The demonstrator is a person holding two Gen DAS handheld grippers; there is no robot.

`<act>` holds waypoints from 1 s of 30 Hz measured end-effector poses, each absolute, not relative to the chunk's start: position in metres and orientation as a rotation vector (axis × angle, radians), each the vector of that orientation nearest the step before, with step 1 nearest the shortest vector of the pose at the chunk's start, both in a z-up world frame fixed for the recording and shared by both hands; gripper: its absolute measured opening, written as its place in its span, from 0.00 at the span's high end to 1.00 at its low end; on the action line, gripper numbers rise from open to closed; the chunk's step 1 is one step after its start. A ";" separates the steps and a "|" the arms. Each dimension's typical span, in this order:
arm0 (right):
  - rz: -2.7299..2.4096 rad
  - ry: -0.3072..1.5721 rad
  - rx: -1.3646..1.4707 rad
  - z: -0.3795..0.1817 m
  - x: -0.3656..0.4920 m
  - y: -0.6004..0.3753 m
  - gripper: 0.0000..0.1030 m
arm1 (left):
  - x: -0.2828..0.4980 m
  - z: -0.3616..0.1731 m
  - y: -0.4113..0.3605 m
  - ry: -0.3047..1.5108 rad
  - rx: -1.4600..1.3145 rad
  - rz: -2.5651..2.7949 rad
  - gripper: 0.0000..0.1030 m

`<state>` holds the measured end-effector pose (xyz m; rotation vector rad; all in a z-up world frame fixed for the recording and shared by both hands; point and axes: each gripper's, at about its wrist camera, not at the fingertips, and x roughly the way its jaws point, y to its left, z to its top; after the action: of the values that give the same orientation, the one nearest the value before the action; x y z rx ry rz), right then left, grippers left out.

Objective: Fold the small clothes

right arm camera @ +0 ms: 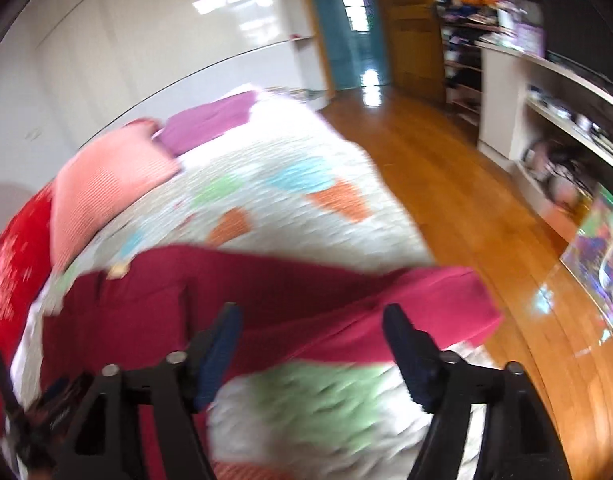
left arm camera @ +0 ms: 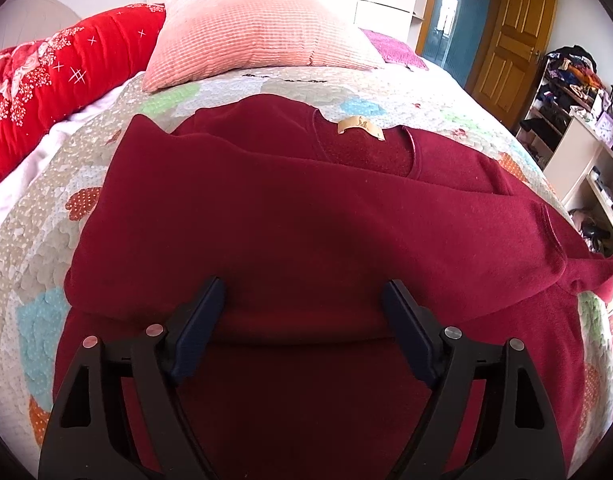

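Observation:
A dark red sweater [left arm camera: 298, 224] lies on the quilted bed, neckline and tan label [left arm camera: 360, 126] at the far side. One sleeve is folded across the chest toward the right. My left gripper [left arm camera: 304, 300] is open just above the sweater's middle, holding nothing. The right wrist view is motion-blurred. It shows the sweater [right arm camera: 266, 304] with a sleeve end [right arm camera: 446, 304] reaching toward the bed's right edge. My right gripper [right arm camera: 312, 324] is open over that sleeve and the quilt, holding nothing.
A pink pillow [left arm camera: 250, 36] lies beyond the sweater, a red quilt [left arm camera: 54, 76] at the left. The patchwork bedspread [left arm camera: 38, 240] covers the bed. A wooden floor [right arm camera: 466, 200] and white shelves [right arm camera: 546, 120] with clutter are to the right.

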<state>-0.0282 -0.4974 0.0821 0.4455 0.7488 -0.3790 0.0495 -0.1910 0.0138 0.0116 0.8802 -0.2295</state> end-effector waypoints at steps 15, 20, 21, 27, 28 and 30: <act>-0.379 0.883 0.545 0.025 -0.090 -0.532 0.28 | 0.048 0.013 -0.192 0.876 0.015 -0.229 0.20; -0.393 0.713 0.687 0.058 -0.108 -0.561 0.28 | 0.048 0.013 -0.194 0.875 0.030 -0.220 0.19; -0.393 0.717 0.674 0.063 -0.101 -0.564 0.28 | 0.048 0.013 -0.194 0.875 0.029 -0.221 0.19; -0.378 0.827 0.743 0.051 -0.043 -0.581 0.27 | 0.048 0.012 -0.195 0.875 0.026 -0.224 0.19; -0.375 0.859 0.752 0.044 -0.036 -0.583 0.27 | 0.048 0.012 -0.194 0.875 0.024 -0.226 0.19; -0.361 0.925 0.800 0.024 -0.028 -0.585 0.27 | 0.048 0.012 -0.194 0.875 0.019 -0.229 0.19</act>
<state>-0.0281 -0.5846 0.0244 0.7996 0.9252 -0.3612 0.0481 -0.1937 0.0121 0.0185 0.8745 -0.2292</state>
